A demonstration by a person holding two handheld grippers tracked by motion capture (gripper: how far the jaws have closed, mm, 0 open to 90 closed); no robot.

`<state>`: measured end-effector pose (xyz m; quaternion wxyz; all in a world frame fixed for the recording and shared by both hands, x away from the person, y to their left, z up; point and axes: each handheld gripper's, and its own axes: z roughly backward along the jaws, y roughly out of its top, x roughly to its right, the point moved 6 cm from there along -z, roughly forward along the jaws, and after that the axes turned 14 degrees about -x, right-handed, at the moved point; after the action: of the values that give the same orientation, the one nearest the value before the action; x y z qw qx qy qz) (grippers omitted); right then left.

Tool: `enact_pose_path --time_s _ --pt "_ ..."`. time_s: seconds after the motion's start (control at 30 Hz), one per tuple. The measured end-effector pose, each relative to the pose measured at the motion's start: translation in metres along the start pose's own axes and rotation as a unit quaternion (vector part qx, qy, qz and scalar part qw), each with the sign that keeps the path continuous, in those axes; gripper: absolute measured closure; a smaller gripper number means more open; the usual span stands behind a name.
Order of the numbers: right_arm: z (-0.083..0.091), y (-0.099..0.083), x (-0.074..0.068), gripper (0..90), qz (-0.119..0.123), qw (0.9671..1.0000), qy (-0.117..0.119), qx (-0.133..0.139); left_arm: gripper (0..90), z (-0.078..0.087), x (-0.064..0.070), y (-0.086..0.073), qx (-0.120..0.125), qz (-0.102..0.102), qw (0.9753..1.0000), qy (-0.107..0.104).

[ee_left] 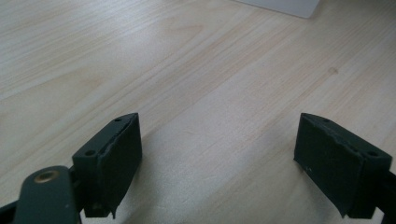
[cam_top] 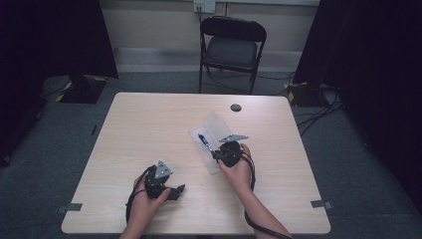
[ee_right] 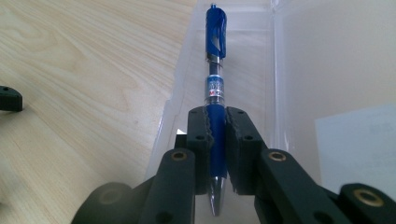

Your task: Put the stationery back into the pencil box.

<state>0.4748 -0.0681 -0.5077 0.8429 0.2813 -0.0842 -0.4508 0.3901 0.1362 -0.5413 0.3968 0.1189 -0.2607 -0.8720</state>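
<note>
A blue click pen (ee_right: pixel 215 93) lies lengthwise over the tray half of an open clear plastic case (ee_right: pixel 243 56). My right gripper (ee_right: pixel 216 126) is shut on the pen's blue grip, silver tip toward the camera. From above, the pen (cam_top: pixel 203 141) sits in the clear case (cam_top: pixel 211 130) at mid-table, with the right gripper (cam_top: pixel 217 154) at its near end. My left gripper (cam_top: pixel 180 189) rests low near the front of the table, jaws wide apart over bare wood (ee_left: pixel 219 140) with nothing between them.
The light wood table (cam_top: pixel 149 124) has a small dark round disc (cam_top: pixel 236 107) near its far edge. A black folding chair (cam_top: pixel 232 47) stands beyond the table. A white label (ee_right: pixel 359 144) lies inside the case lid.
</note>
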Motion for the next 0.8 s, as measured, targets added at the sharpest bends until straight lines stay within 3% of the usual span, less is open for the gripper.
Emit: enact_pose_path --time_s 0.8 --pt "-0.013 -0.005 -0.004 80.9 -0.001 0.9999 -0.003 -0.017 14.9 0.0 0.0 0.0 0.0 0.0 1.0 0.0"
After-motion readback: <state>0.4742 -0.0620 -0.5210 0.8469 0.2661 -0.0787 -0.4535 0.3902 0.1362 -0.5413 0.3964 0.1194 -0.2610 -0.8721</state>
